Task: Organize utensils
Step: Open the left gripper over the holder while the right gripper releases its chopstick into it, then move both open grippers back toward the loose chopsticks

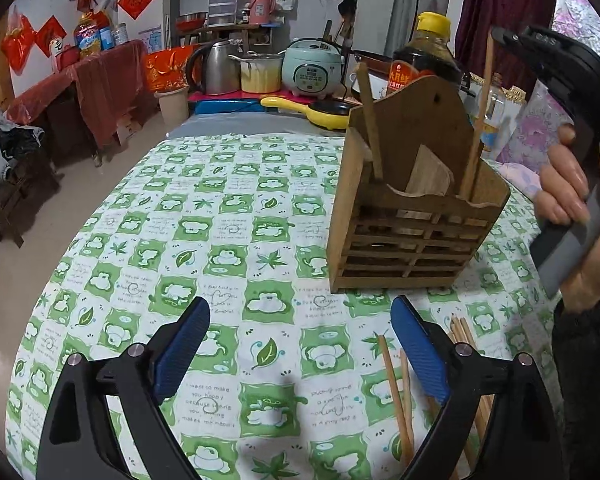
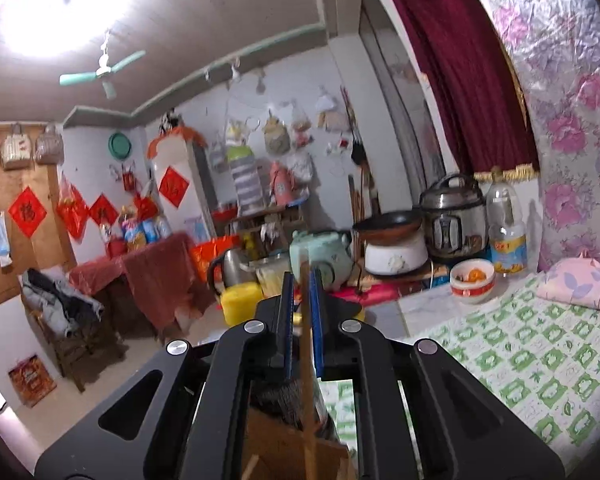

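In the left wrist view, one wooden holder [image 1: 412,232] is seen at 2 o'clock on the green checked cloth [image 1: 228,216]. Three pieces are counted in it: a dark flat stick [image 1: 370,128] at its left, a pale wooden blade [image 1: 428,176] in the middle, and one chopstick [image 1: 480,120] upright at its right. At least five loose chopsticks [image 1: 394,384] are counted lying on the cloth at 5 o'clock; two are seen left of the right-hand finger and the rest are partly hidden behind it. One dark bottle [image 1: 428,56] is stood behind the holder. The left gripper [image 1: 300,308] is spread wide at 6 o'clock, and nothing is held or touched by it. At 3 o'clock the right gripper [image 1: 500,36] is carried by a hand [image 1: 572,200], its tip met by the top of the upright chopstick.

In the right wrist view, one chopstick [image 2: 307,320] is seen between the fingers of the right gripper [image 2: 302,276]. The jaws are parted narrowly; a slit is left between the stick and the left pad, so the stick is not clamped. At 6 o'clock the holder [image 2: 276,448] is seen, with the stick's lower end dropped into it.
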The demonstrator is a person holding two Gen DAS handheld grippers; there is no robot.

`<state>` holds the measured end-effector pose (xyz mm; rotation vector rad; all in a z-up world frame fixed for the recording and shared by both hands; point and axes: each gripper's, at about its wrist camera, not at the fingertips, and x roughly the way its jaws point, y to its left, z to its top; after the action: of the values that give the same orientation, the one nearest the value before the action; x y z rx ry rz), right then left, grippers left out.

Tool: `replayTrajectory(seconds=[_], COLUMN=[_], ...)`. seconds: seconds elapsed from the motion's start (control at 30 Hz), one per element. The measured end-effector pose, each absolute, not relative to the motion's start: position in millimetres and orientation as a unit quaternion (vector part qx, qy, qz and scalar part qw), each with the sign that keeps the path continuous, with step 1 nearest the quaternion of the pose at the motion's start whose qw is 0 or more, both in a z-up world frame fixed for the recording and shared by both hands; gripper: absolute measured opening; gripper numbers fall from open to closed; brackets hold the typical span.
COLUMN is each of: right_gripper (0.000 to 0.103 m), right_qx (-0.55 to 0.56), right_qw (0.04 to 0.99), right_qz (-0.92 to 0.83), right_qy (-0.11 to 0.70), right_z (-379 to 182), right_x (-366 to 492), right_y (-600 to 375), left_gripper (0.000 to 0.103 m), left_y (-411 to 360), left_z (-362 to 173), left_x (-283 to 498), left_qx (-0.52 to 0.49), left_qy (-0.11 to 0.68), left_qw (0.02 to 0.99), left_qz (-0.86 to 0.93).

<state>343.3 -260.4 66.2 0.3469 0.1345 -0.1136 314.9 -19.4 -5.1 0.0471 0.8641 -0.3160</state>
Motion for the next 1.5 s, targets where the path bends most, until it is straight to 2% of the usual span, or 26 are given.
replayTrajectory(seconds=[0.17,0.2,0.27,0.33,0.4,0.6,0.8,1.17,1.4,1.5], right_gripper=[0.020,0.025,0.039,0.074,0.087,0.089,0.089,0.089,0.089,0.089], right_qx=[0.166,0.164,0.162,0.170,0.166,0.144,0.190,0.224,0.219,0.207], right_qw=[0.981,0.982,0.981,0.978,0.975,0.957,0.931,0.918,0.920,0.922], right_qz=[-0.056,-0.057,-0.060,-0.063,-0.061,-0.062,-0.051,-0.045,-0.045,-0.044], right_qy=[0.076,0.080,0.090,0.106,0.131,0.244,0.307,0.323,0.322,0.324], right_z=[82,85,89,87,75,5,-44,-57,-55,-55], right_x=[298,289,265,230,202,137,130,133,133,134], right_y=[-272,-275,-279,-286,-286,-284,-299,-309,-308,-303], left_gripper=[0.091,0.090,0.091,0.091,0.091,0.092,0.094,0.096,0.096,0.096], left_y=[-22,-22,-22,-24,-24,-20,-23,-40,20,25], left_z=[-7,-6,-5,-6,-9,-34,-46,-60,-52,-53], left_x=[312,311,305,297,286,232,186,167,196,197], left_qx=[0.033,0.034,0.038,0.053,0.065,0.064,0.078,0.146,0.041,0.019], left_qy=[0.411,0.408,0.400,0.393,0.393,0.443,0.462,0.478,0.482,0.491], left_qw=[0.901,0.903,0.907,0.912,0.912,0.887,0.874,0.852,0.872,0.866], left_qz=[-0.138,-0.134,-0.124,-0.107,-0.096,-0.110,-0.131,-0.156,-0.072,-0.090])
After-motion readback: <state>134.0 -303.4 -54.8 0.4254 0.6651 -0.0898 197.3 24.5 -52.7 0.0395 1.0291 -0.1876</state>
